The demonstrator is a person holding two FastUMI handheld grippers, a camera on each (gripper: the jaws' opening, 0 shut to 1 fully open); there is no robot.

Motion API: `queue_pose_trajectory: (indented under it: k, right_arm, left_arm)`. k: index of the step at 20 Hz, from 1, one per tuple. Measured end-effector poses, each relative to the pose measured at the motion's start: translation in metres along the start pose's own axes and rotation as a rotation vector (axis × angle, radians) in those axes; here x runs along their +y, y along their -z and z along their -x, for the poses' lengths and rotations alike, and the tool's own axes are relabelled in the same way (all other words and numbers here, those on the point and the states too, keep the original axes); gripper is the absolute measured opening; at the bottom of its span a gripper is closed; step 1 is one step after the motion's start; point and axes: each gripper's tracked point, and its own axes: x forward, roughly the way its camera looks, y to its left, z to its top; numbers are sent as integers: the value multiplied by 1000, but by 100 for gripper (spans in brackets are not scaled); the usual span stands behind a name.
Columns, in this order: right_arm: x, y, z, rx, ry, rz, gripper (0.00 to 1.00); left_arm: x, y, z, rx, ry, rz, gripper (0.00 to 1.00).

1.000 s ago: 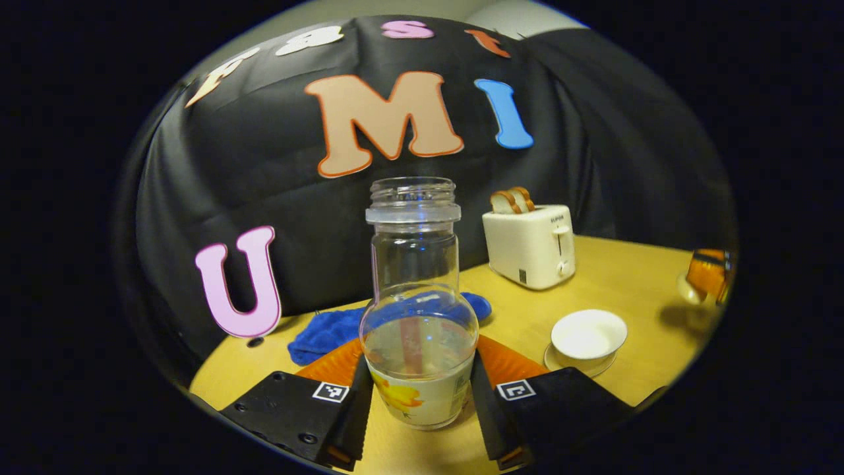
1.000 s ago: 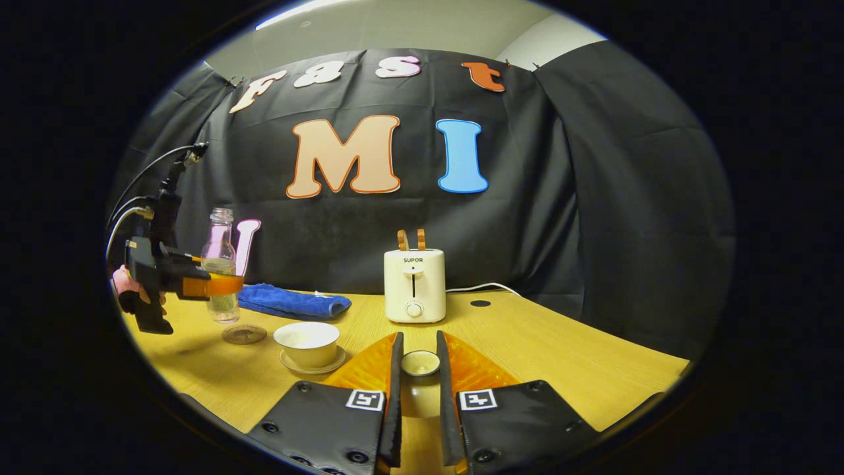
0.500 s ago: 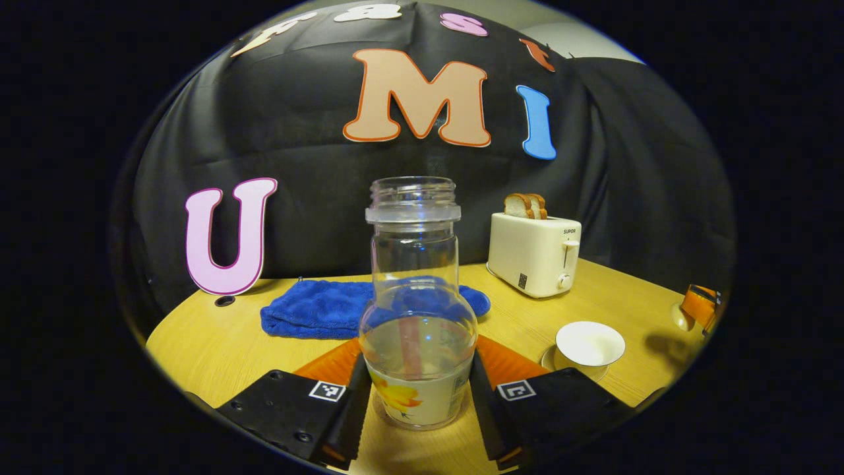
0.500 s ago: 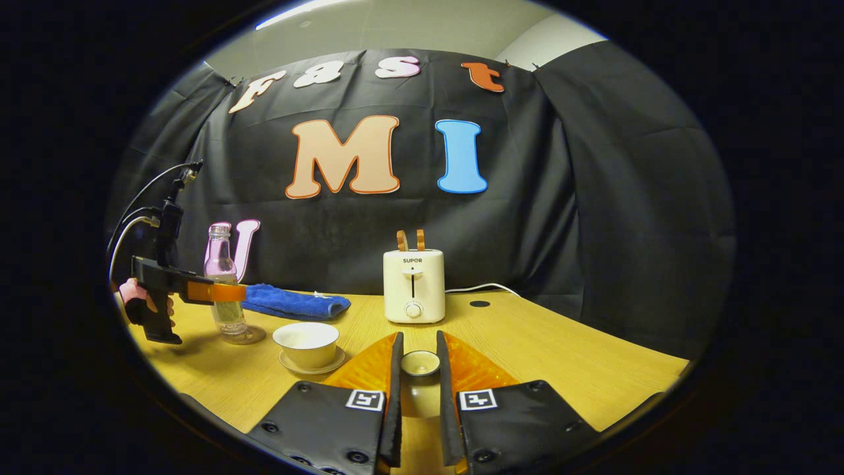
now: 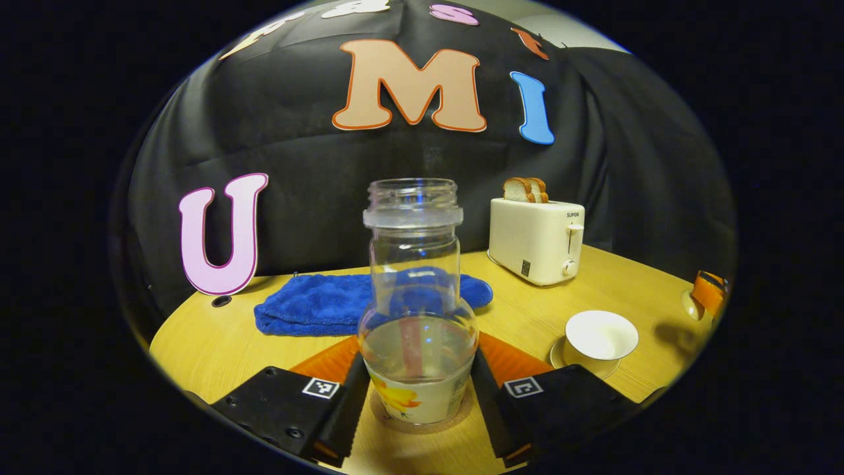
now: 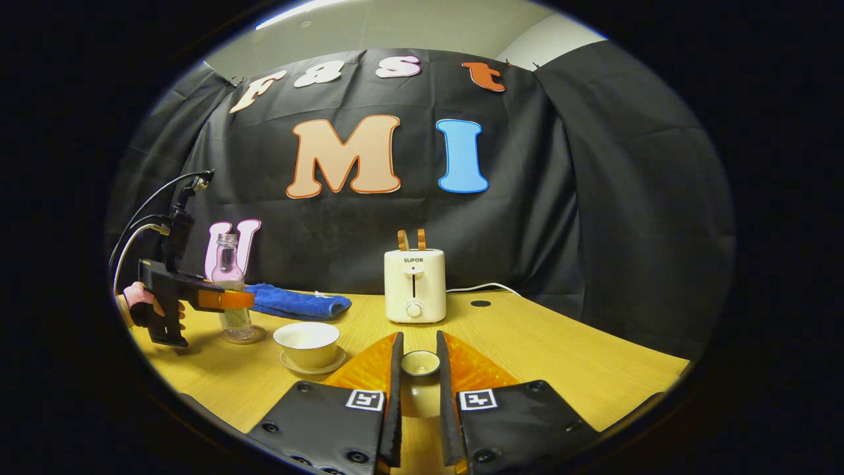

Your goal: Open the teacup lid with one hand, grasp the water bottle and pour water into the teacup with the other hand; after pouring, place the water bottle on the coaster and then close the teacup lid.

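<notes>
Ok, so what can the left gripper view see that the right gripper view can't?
Left gripper view: the flower picture on the bottle, seen close up.
Right gripper view: a hand holding the left tongs, and the lid pinched in the right tongs.
Both: the bottle, teacup, toaster, blue cloth and table.

Dim booth, probably lit from above; sharp centres; edges bowed by fisheye.
</notes>
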Motion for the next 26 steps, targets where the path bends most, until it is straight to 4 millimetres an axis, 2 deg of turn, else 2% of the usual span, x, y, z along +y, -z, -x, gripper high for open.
queue_pose_trajectory:
  k: [1, 2, 4, 7, 9, 16, 23, 26]
  right_arm:
    - [0, -1, 1, 0, 0, 0, 27]
    - [0, -1, 1, 0, 0, 0, 27]
    - [-1, 0, 1, 0, 0, 0, 27]
    - [-1, -1, 1, 0, 0, 0, 27]
    - [-1, 0, 1, 0, 0, 0, 27]
    - [-1, -1, 1, -1, 2, 0, 27]
    - [-1, -1, 1, -1, 2, 1, 27]
    - [2, -1, 2, 0, -13, 0, 27]
  left_arm:
    - [-1, -2, 2, -6, -1, 1, 81]
    - [-1, -1, 4, -6, 2, 2, 93]
    - [2, -2, 9, -6, -6, 3, 98]
    - [5, -5, 16, -28, -14, 15, 97]
    - [9, -1, 21, -25, -22, -1, 98]
    - [-2, 11, 42, -48, -13, -27, 98]
    - [-2, 23, 56, -45, -26, -48, 97]
    - [-1, 21, 62, -71, -41, -72, 97]
